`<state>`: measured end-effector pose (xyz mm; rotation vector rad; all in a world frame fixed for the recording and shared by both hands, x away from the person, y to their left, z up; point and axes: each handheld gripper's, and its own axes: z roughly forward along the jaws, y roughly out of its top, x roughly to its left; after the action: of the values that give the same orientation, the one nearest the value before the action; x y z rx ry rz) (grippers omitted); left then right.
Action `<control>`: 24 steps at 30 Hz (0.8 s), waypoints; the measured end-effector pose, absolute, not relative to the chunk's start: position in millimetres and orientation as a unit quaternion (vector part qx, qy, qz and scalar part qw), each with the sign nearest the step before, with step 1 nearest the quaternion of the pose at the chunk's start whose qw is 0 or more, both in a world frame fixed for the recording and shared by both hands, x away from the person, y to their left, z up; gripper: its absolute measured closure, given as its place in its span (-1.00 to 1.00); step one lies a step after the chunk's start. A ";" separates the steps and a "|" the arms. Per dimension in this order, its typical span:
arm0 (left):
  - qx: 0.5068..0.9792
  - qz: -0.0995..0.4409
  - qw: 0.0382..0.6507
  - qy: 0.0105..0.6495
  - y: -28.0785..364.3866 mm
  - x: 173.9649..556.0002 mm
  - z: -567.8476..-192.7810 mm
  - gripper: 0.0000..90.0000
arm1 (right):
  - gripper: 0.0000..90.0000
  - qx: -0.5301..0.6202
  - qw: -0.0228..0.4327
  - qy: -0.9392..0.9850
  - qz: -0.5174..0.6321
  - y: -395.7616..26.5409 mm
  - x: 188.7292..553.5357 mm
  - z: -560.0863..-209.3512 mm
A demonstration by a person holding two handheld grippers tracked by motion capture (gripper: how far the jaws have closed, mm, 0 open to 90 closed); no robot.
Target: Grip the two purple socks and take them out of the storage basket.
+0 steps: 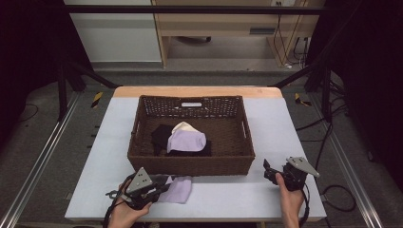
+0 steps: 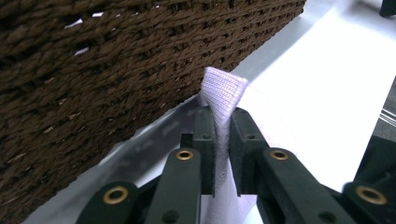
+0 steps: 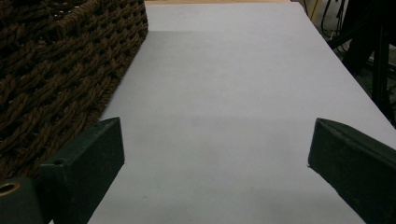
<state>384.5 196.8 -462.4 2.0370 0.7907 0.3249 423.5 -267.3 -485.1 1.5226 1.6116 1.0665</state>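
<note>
Lavender cloth (image 1: 177, 190) lies on the worktop (image 1: 223, 194) just before the basket (image 1: 190, 166), its edge standing between the left gripper (image 1: 164, 187)'s fingers (image 2: 204, 140), which sit close beside it, pressure unclear. One basket holds three cloths: black, cream, lavender. Right gripper (image 1: 267, 169) gapes wide, holding nothing.

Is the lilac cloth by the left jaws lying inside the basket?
No. The lilac cloth lies on the table, just outside the basket's front wall.

High view overlooks the table; gripper views closely share the basket (image 1: 190, 164).
</note>
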 end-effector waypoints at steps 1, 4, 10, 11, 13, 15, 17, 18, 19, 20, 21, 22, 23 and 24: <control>0.825 0.138 0.446 0.320 196.5 384.7 -462.8 0.61 | -0.91 0.583 0.334 0.617 0.409 -267.4 423.7 -485.2; 0.820 0.133 0.451 0.326 196.6 384.9 -463.2 0.37 | -0.91 0.583 0.334 0.617 0.409 -267.4 423.7 -485.2; 0.810 0.149 0.462 0.329 200.8 384.5 -456.5 0.18 | -0.91 0.583 0.333 0.618 0.410 -267.5 423.8 -485.3; 0.808 0.152 0.466 0.329 201.8 383.9 -454.1 0.17 | -0.91 0.583 0.333 0.617 0.410 -267.6 423.9 -485.3; 0.806 0.154 0.468 0.328 202.6 383.3 -451.8 0.16 | -0.91 0.584 0.332 0.617 0.410 -267.6 424.0 -485.3; 0.799 0.162 0.480 0.324 205.6 381.1 -443.4 0.16 | -0.91 0.584 0.332 0.617 0.410 -267.7 424.0 -485.3; 0.795 0.166 0.485 0.324 206.9 380.3 -440.1 0.16 | -0.91 0.583 0.332 0.617 0.410 -267.7 424.0 -485.3; 0.789 0.172 0.493 0.324 209.6 379.3 -433.4 0.16 | -0.91 0.583 0.333 0.617 0.410 -267.8 424.0 -485.3; 0.786 0.177 0.496 0.324 211.1 379.0 -429.9 0.16 | -0.91 0.583 0.333 0.617 0.410 -267.8 424.0 -485.3; 0.782 0.182 0.500 0.324 212.6 379.1 -426.5 0.15 | -0.91 0.583 0.333 0.617 0.410 -267.7 424.0 -485.3; 0.779 0.186 0.503 0.325 214.2 379.2 -422.9 0.15 | -0.91 0.583 0.333 0.617 0.410 -267.5 423.8 -485.3; 0.775 0.190 0.507 0.325 216.1 379.6 -419.3 0.15 | -0.91 0.583 0.334 0.618 0.409 -267.5 423.7 -485.2; 0.775 0.190 0.507 0.325 216.1 379.6 -419.3 0.15 | -0.91 0.583 0.334 0.618 0.409 -267.5 423.7 -485.2; 0.771 0.194 0.511 0.326 218.1 379.8 -415.6 0.15 | -0.91 0.583 0.333 0.618 0.410 -267.6 423.6 -485.1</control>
<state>379.8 218.1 -415.6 1.8569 0.7856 0.4675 423.6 -267.6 -485.1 1.5213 1.6135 1.0704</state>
